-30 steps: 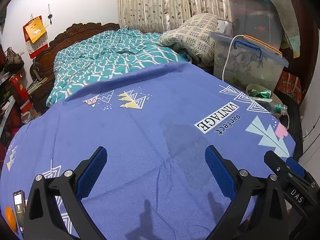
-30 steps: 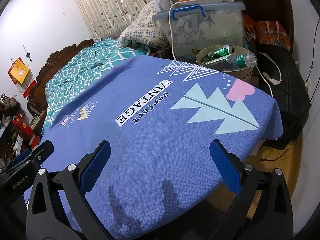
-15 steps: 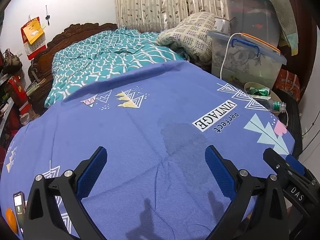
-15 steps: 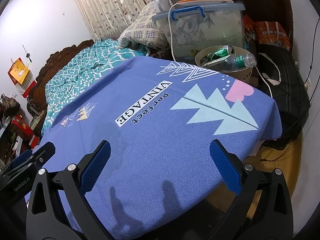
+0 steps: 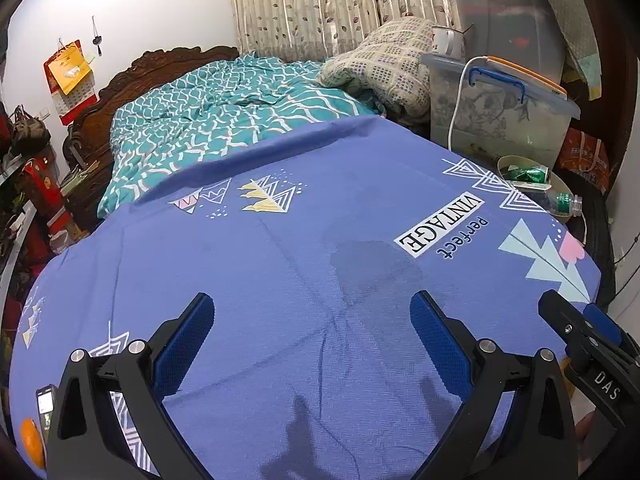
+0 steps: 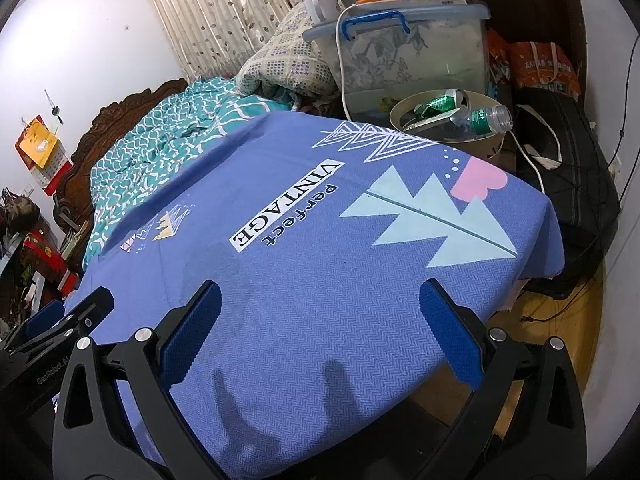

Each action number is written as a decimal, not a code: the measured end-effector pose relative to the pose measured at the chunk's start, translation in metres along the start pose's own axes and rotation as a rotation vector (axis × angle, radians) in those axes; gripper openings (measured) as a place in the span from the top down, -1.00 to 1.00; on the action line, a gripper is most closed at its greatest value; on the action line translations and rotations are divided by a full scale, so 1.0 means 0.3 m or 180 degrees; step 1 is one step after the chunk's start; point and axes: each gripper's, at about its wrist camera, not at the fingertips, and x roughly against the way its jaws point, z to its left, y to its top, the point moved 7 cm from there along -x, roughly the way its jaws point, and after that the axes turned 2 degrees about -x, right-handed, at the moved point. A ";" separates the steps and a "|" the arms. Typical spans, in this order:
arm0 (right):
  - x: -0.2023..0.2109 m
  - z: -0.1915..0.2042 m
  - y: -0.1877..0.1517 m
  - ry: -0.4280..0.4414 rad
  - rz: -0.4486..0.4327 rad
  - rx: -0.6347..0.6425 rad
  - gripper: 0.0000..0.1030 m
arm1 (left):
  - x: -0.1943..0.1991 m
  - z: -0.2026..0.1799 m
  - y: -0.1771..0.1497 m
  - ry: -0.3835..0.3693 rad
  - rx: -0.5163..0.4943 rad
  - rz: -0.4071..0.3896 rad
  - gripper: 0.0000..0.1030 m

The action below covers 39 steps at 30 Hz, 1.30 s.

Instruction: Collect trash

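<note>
Two hand-held grippers (image 5: 312,316) (image 6: 320,304) wide apart, bottle (image 6: 478,120) neck pointing right across bin (image 6: 494,152)

each hand-held gripper (image 5: 310,320) (image 6: 320,308) has black arms, silver screws, blue textured pads.

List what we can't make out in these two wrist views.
- Bin bottom contents: right wrist view, hidden by the can, bottle and rim.
- Bin's near side: left wrist view, cut off by the blue cloth.
- Phone screen: left wrist view, too small, partly behind the left gripper.
- Storage box contents: blurred through translucent plastic.
</note>
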 end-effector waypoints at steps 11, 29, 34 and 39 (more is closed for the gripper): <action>0.001 -0.007 0.004 0.0000 -0.0006 -0.0012 -0.91 | 0.004 -0.008 0.000 -0.0047 0.0011 -0.0006 -0.83; 0.009 -0.025 -0.002 -0.0013 -0.0028 -0.0046 -0.91 | -0.001 -0.025 -0.007 -0.0102 -0.0007 0.0019 -0.83; 0.019 -0.033 0.005 -0.0032 -0.0050 -0.0079 -0.91 | -0.003 -0.035 -0.009 -0.0112 -0.0046 0.0027 -0.83; 0.022 -0.017 0.003 -0.0037 -0.0060 -0.0042 -0.91 | 0.003 -0.037 -0.007 -0.0120 -0.0043 0.0004 -0.83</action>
